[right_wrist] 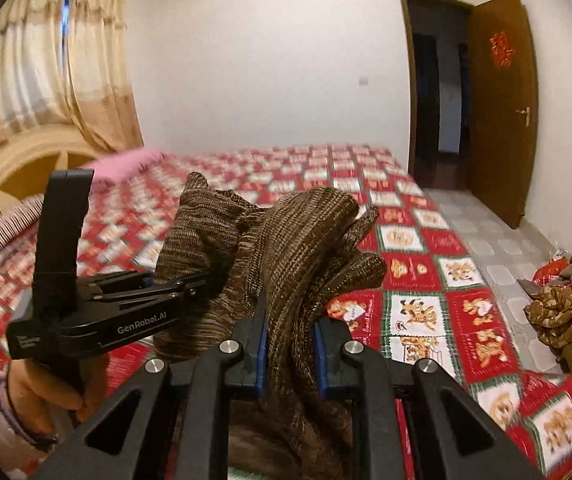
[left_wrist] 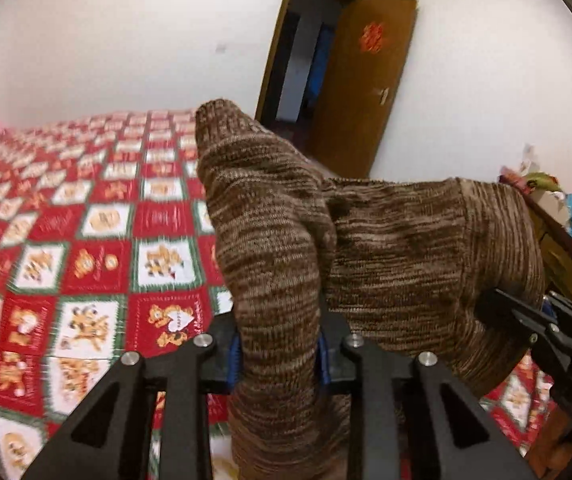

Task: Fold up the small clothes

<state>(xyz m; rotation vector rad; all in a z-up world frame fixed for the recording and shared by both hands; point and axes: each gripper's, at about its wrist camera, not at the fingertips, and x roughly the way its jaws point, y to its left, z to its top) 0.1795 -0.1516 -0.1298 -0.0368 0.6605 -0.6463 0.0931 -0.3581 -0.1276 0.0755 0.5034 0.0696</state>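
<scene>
A brown knitted garment [left_wrist: 397, 248] hangs in the air above the bed, held by both grippers. My left gripper [left_wrist: 278, 354] is shut on one bunched edge of it. My right gripper [right_wrist: 289, 354] is shut on another bunched edge [right_wrist: 305, 248]. In the left wrist view the right gripper [left_wrist: 497, 304] reaches in from the right and bites the cloth. In the right wrist view the left gripper [right_wrist: 210, 276] comes in from the left, held by a hand [right_wrist: 46, 392], with cloth in its jaws.
The bed carries a red, white and green patterned cover [left_wrist: 86, 240] [right_wrist: 425, 280]. A pink pillow [right_wrist: 126, 162] and a striped pillow [right_wrist: 6, 228] lie by the headboard. More clothes [right_wrist: 557, 312] are piled at the right. An open brown door [right_wrist: 497, 108] is behind.
</scene>
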